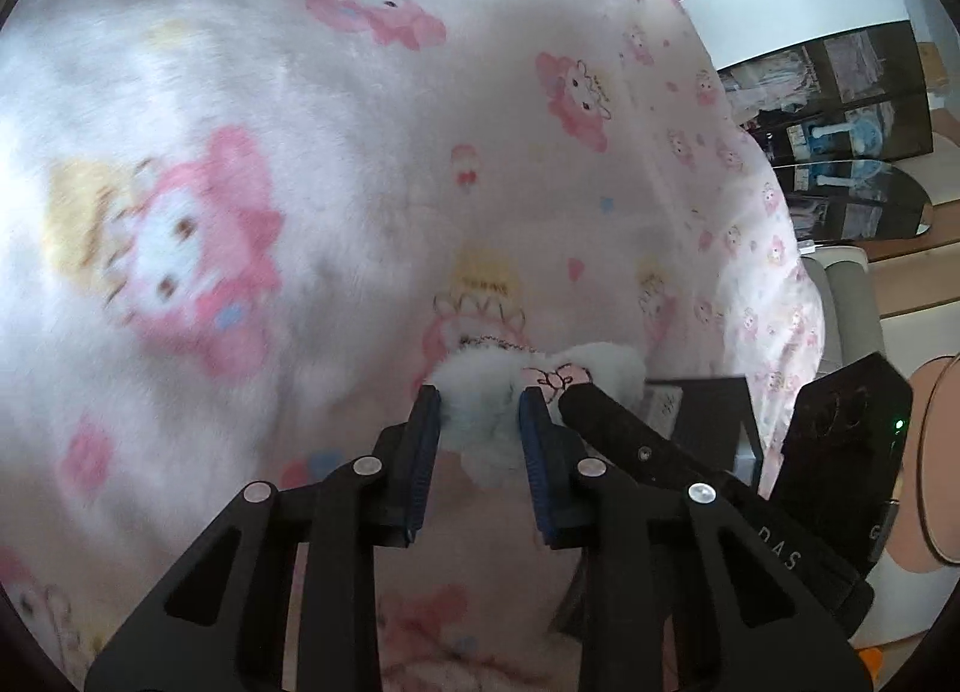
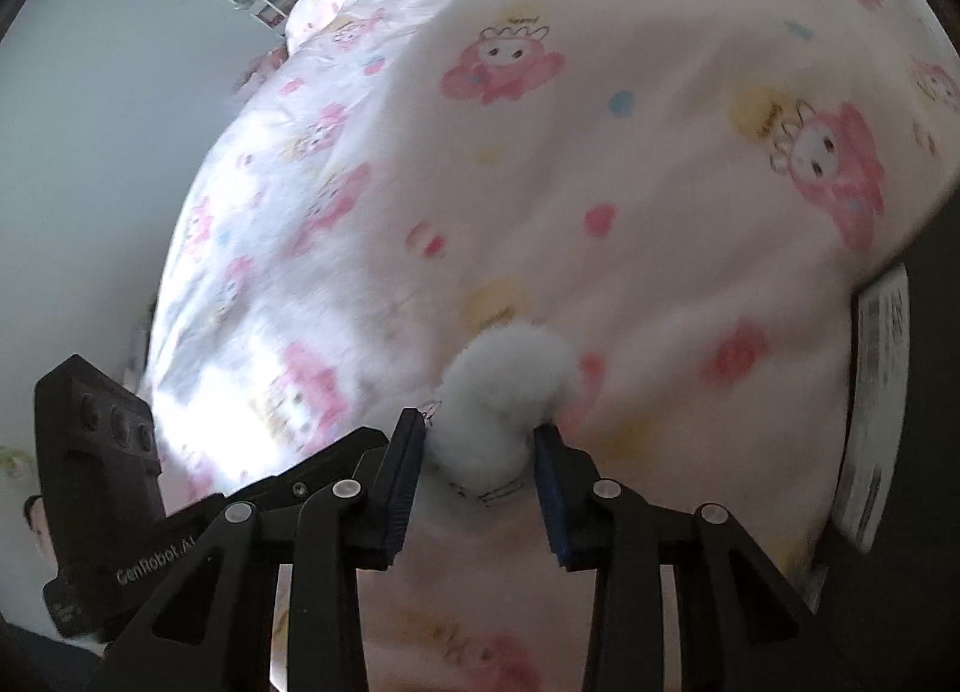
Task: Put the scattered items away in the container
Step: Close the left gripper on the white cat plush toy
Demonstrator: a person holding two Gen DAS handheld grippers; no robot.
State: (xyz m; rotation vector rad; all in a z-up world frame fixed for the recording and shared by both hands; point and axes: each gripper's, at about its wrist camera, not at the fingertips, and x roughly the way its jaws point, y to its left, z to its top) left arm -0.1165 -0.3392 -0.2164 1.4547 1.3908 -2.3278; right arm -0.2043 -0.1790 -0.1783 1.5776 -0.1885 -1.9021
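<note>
A white fluffy plush item (image 1: 486,422) with a thin chain is held over the pink cartoon-print blanket (image 1: 300,152). My left gripper (image 1: 480,410) is shut on one end of it, between its blue pads. My right gripper (image 2: 480,434) is shut on the other fluffy end (image 2: 510,392). The right gripper's black finger (image 1: 606,422) reaches into the left wrist view from the right, touching the plush. The left gripper's body (image 2: 96,488) shows at the lower left of the right wrist view. A dark box-like container (image 1: 708,422) shows partly behind the right gripper.
The blanket (image 2: 600,152) covers a bed and fills both views. A white printed box or card (image 2: 876,404) lies at the blanket's right edge. Dark glass shelving (image 1: 840,122) and a white cabinet stand beyond the bed. A grey wall (image 2: 90,152) is to the left.
</note>
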